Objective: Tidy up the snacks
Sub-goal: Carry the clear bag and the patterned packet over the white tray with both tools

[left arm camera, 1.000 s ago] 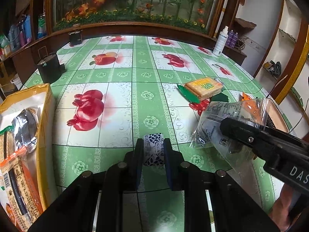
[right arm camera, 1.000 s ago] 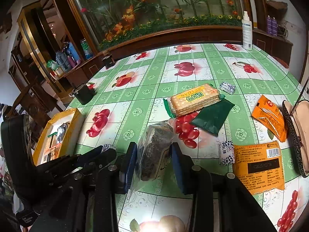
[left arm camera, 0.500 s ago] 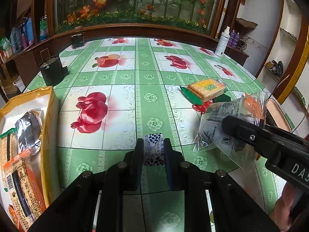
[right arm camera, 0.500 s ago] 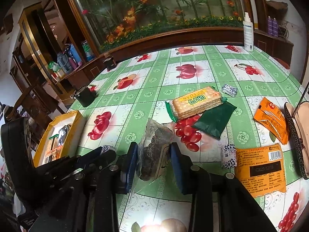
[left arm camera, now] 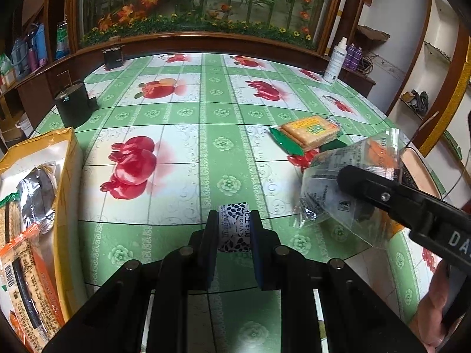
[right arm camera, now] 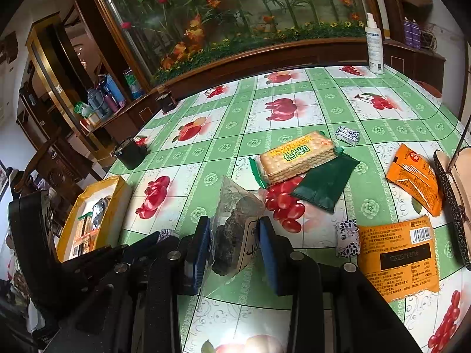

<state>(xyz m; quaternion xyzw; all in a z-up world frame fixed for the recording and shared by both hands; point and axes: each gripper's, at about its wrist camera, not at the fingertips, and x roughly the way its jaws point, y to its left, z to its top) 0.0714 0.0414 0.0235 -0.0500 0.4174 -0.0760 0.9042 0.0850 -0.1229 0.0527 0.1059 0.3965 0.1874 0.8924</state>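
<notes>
Carrying both loads | left gripper (left arm camera: 234, 229) clamped on patterned candy (left arm camera: 234, 226) | right gripper (right arm camera: 235, 244) pinched clear bag (right arm camera: 235, 223) | little shifted over last second; yellow box (left arm camera: 69, 176) lay left, drop-off pending

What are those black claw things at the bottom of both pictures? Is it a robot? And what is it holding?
It is not a robot. A person holds a grabbing tool in each hand, and each tool has a small camera looking out along its two fingers. So one picture is seen from the left claw and the other from the right claw.

The left claw pinches a small black-and-white candy. The right claw pinches a clear bag of dark snacks; you can see that same bag from the side in the left picture.

Both are above a table with a green fruit tablecloth. On it lie a cracker pack, a green packet, two orange packets, and more small candies. At the left stands a yellow box with snacks already in it.
</notes>
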